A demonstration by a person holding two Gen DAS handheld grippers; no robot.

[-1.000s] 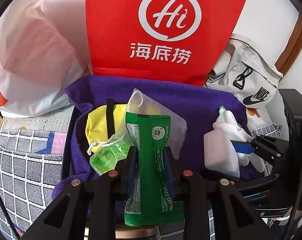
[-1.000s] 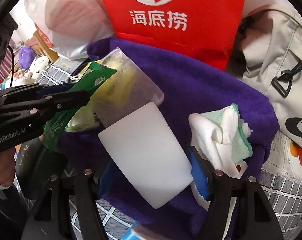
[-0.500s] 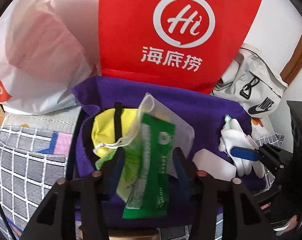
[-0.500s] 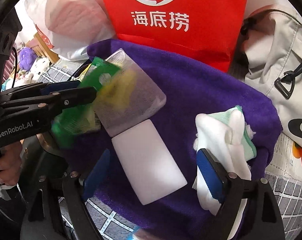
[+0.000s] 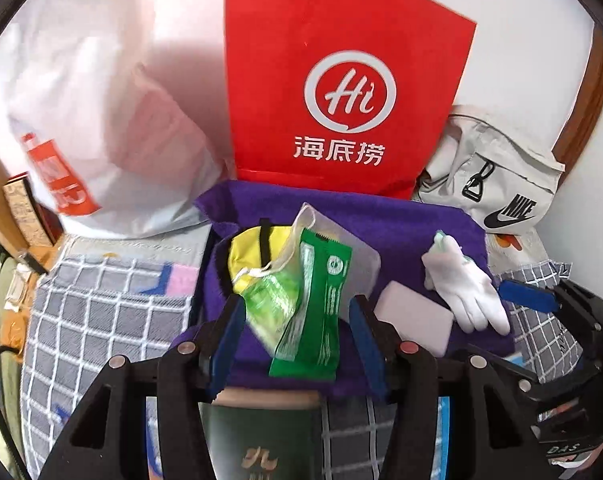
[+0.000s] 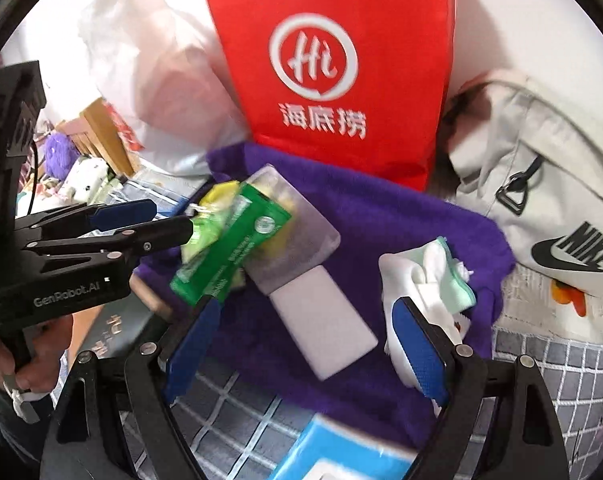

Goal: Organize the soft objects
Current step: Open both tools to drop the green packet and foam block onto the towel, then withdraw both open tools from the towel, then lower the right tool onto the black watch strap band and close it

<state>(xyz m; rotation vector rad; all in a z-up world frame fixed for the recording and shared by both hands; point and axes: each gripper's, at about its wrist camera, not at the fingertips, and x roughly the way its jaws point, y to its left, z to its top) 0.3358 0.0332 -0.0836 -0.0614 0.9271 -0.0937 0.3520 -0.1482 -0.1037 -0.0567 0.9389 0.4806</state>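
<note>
A purple towel (image 5: 401,224) (image 6: 401,220) lies on the checked bedding. On it lie a green packet (image 5: 321,300) (image 6: 237,248), a yellow pouch (image 5: 249,248), a clear frosted bag (image 5: 357,256) (image 6: 297,236), a white sponge block (image 5: 413,320) (image 6: 321,320) and white gloves (image 5: 465,284) (image 6: 425,276). My left gripper (image 5: 297,344) is open, its fingers on either side of the green packet's lower end. My right gripper (image 6: 305,344) is open above the sponge block, with one finger in front of the gloves.
A red paper bag (image 5: 341,92) stands behind the towel, with a white plastic bag (image 5: 93,120) to its left and a grey Nike bag (image 5: 497,184) to its right. A green book (image 5: 261,440) and a blue box (image 6: 341,456) lie near the front.
Both grippers have opened and drawn back. The left let go of the green packet, the right let go of the white sponge block; both now lie on the towel.
</note>
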